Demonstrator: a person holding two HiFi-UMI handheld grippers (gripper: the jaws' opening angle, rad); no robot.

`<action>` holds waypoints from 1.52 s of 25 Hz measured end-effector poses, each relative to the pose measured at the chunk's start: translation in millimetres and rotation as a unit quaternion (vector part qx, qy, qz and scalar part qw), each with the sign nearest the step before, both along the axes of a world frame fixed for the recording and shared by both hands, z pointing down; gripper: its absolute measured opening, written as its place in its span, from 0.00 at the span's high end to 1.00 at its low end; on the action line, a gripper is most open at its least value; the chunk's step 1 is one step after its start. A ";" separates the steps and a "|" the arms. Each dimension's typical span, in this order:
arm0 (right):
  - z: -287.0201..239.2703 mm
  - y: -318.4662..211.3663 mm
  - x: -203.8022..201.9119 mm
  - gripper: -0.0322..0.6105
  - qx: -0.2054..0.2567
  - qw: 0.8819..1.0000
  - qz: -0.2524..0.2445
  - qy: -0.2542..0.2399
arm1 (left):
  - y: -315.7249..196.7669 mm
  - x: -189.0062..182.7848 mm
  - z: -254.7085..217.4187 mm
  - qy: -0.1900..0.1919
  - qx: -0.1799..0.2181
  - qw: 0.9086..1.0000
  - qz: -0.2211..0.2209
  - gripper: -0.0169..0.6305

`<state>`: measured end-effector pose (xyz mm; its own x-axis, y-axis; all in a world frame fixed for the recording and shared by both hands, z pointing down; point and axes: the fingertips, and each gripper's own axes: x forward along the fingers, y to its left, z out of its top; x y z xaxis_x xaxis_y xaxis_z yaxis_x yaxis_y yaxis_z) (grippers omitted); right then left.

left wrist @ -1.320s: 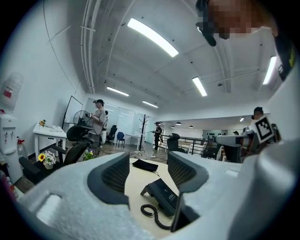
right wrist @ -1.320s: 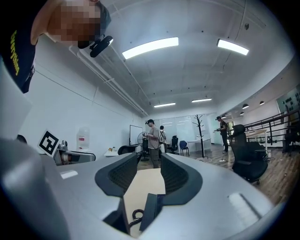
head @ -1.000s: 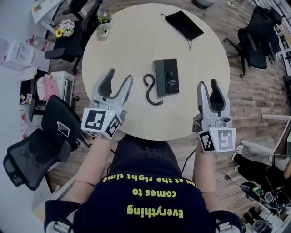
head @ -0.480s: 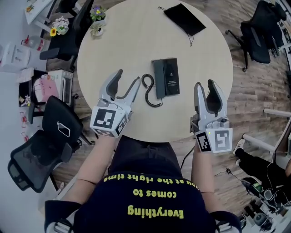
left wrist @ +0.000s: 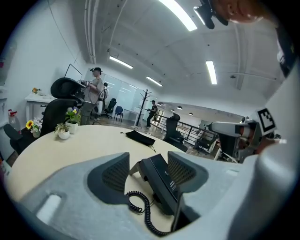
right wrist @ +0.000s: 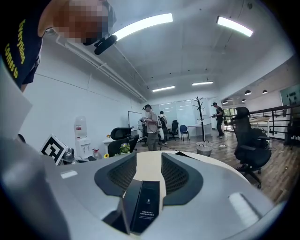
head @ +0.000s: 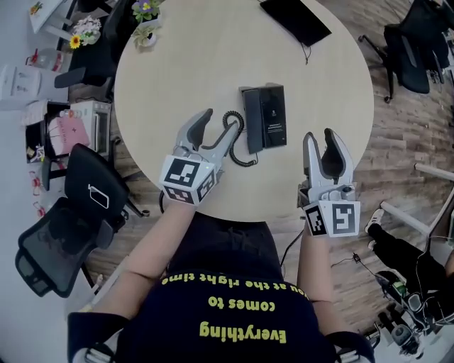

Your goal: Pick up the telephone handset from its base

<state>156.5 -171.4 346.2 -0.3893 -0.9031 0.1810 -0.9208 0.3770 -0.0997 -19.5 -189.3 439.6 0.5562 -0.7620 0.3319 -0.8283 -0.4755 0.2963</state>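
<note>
A black telephone (head: 264, 117) lies on the round beige table (head: 177, 78), its handset (head: 251, 120) resting along the left side of the base (head: 274, 115). A coiled cord (head: 238, 142) loops off its near-left corner. My left gripper (head: 218, 127) is open just left of the cord, its fingers pointing at the handset. In the left gripper view the phone (left wrist: 161, 180) and cord (left wrist: 140, 208) show between the spread jaws. My right gripper (head: 320, 142) is open over the table's near edge, to the right of the phone and apart from it. The right gripper view shows the phone (right wrist: 145, 206) low between its jaws.
A black pouch (head: 294, 18) lies at the table's far side. Small flower pots (head: 145, 32) stand at the far-left rim. Office chairs stand around the table, on the left (head: 64, 234) and on the right (head: 418, 42). People stand far off in the room (left wrist: 96, 93).
My left gripper has moved right and forward, from the table's near-left part up to the coiled cord. The right gripper has hardly moved.
</note>
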 end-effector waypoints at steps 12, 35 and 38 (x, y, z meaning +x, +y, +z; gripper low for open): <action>46.5 -12.6 -4.1 0.68 -0.044 0.999 -0.007 0.000 | -13.2 29.0 74.4 -0.011 -0.076 0.997 0.005 0.58; 79.4 -13.0 15.1 0.67 -0.079 0.997 0.004 -0.007 | -17.6 82.6 125.4 -0.021 -0.154 0.987 0.050 0.69; 81.0 -13.7 13.1 0.68 -0.079 0.997 0.001 -0.007 | -18.2 80.2 125.1 -0.008 -0.158 0.986 0.052 0.73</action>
